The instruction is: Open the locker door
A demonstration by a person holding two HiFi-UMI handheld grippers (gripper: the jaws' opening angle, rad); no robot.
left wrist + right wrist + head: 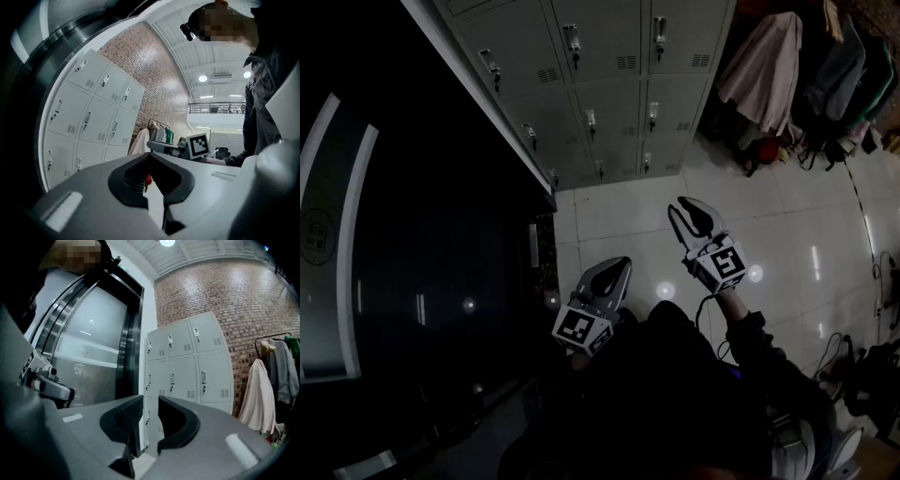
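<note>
L gripper (622, 266) hung over the tiled floor (806, 234), jaw tips together w/ nothing held. R gripper (685, 208) sat just ahead & to its right, jaws a narrow slot apart, empty. The grey lockers (609, 94), 3 columns wide, stood well apart from both grippers, every door in view shut. Coats (764, 70) hung right of them. A dark glass panel (412, 244) ran along the left, possibly a door; too dim to tell.

Glossy tiled floor (787, 234) — grey lockers (619, 94) stand on it
</note>
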